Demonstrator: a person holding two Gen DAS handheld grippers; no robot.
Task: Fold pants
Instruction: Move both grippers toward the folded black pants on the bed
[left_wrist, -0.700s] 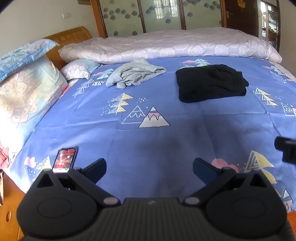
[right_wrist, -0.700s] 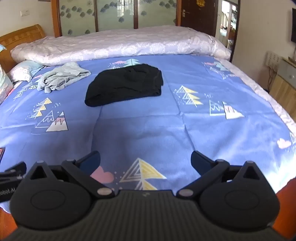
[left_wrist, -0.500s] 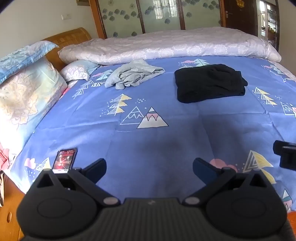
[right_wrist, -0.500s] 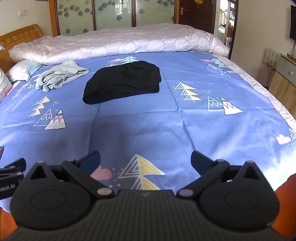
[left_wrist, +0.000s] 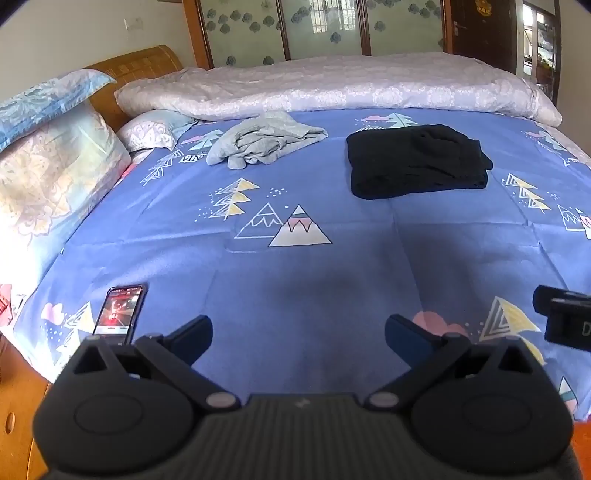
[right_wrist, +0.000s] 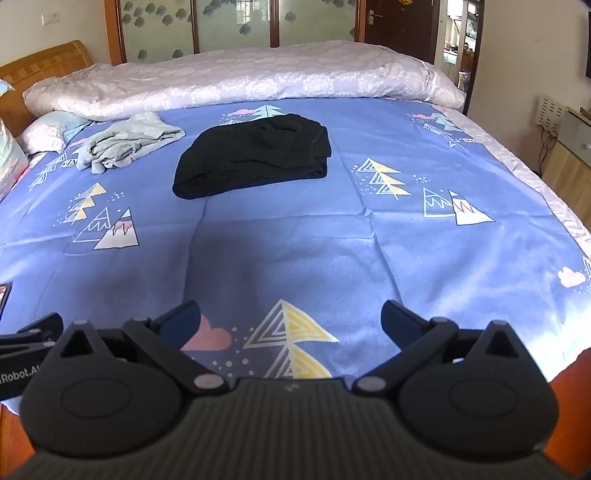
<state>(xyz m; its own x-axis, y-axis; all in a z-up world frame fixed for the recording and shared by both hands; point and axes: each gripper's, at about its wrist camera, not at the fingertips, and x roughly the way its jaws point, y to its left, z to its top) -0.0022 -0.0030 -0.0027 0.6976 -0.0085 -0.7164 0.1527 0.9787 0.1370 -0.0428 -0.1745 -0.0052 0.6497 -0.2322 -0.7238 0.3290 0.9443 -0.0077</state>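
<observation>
Black pants (left_wrist: 415, 162) (right_wrist: 255, 157) lie folded into a compact rectangle on the blue patterned bedsheet (left_wrist: 314, 277) (right_wrist: 332, 251), far from both grippers. A crumpled grey garment (left_wrist: 264, 142) (right_wrist: 125, 146) rests to their left near the pillows. My left gripper (left_wrist: 298, 334) hovers open over the near edge of the bed with nothing between its fingers. My right gripper (right_wrist: 290, 319) is open too, empty, over the sheet's near edge. Part of the right gripper shows at the right edge of the left wrist view.
A phone (left_wrist: 120, 310) with a lit screen lies on the sheet near the bed's front left corner. Pillows (left_wrist: 48, 173) are stacked at the left by the wooden headboard. A pale rolled quilt (left_wrist: 332, 88) runs along the far side. A wooden cabinet (right_wrist: 569, 155) stands right of the bed.
Both grippers have drifted slightly back from the bed, so the pants and grey garment sit a little higher and farther in view. Both stay open.
</observation>
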